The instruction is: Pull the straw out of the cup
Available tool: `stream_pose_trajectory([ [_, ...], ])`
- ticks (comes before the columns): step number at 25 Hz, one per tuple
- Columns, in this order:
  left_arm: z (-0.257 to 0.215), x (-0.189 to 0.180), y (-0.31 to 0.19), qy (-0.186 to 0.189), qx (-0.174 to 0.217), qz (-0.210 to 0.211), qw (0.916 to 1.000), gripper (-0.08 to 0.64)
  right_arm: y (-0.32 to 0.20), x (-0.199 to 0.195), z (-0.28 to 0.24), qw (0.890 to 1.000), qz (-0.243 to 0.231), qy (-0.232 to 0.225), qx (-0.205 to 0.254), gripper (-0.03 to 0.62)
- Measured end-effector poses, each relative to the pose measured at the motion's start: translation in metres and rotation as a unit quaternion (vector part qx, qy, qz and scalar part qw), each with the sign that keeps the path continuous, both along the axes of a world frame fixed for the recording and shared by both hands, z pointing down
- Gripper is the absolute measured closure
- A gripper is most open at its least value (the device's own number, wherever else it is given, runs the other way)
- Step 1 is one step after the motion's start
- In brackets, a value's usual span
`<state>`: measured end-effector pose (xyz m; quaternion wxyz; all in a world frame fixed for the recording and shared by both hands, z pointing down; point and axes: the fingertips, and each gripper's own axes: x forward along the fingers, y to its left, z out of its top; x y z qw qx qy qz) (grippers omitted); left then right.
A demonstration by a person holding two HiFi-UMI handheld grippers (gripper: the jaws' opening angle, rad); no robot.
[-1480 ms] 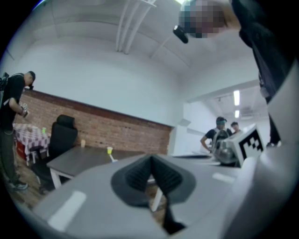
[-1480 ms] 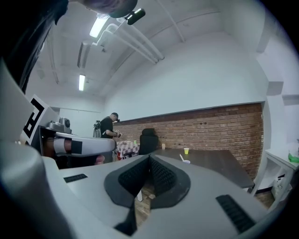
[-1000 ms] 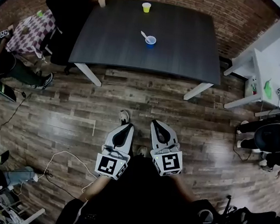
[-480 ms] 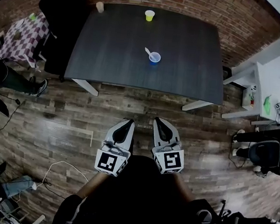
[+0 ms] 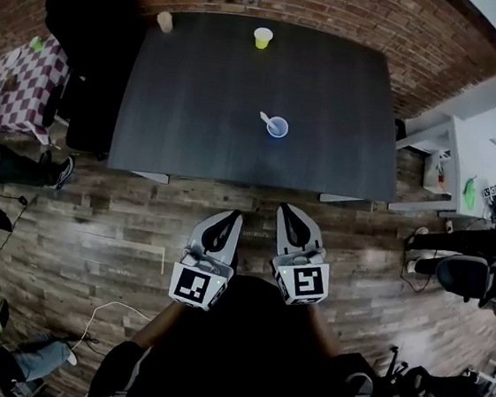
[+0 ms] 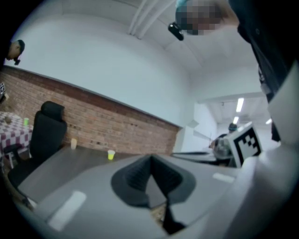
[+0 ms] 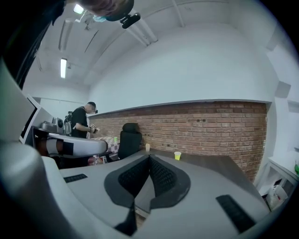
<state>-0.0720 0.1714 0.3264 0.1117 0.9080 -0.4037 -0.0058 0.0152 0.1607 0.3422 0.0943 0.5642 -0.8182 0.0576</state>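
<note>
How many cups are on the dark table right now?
3: blue cup with the straw near the middle, yellow cup at the far edge, pale cup at the far left corner.

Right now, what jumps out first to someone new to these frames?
The big dark grey rectangular table fills the upper middle of the head view, with a small blue cup holding a white straw near its centre and a yellow cup at its far edge. Below it, over the wood plank floor, the left gripper and right gripper sit side by side, jaws together and empty, short of the table.
</note>
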Motion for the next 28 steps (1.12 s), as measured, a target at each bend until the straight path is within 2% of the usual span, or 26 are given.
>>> stream_pose_trajectory([
  [7,0.009,-0.01,-0.041,-0.005,-0.008,0.02,0.9998,0.555,-0.036,-0.003,0.003,1.0,0.03,0.006,-0.004,0.587],
  [15,0.013,0.002,-0.061,0.001,-0.013,0.032,0.9994,0.555,-0.059,0.008,0.002,0.999,0.038,0.013,-0.003,0.587],
  [20,0.002,0.009,-0.084,0.007,-0.001,0.003,1.0,0.555,-0.081,0.022,0.0,1.0,0.024,0.008,-0.001,0.586],
  [28,-0.002,0.032,-0.127,-0.005,0.006,-0.039,0.9992,0.555,-0.122,0.039,0.002,1.0,-0.024,-0.001,-0.003,0.586],
])
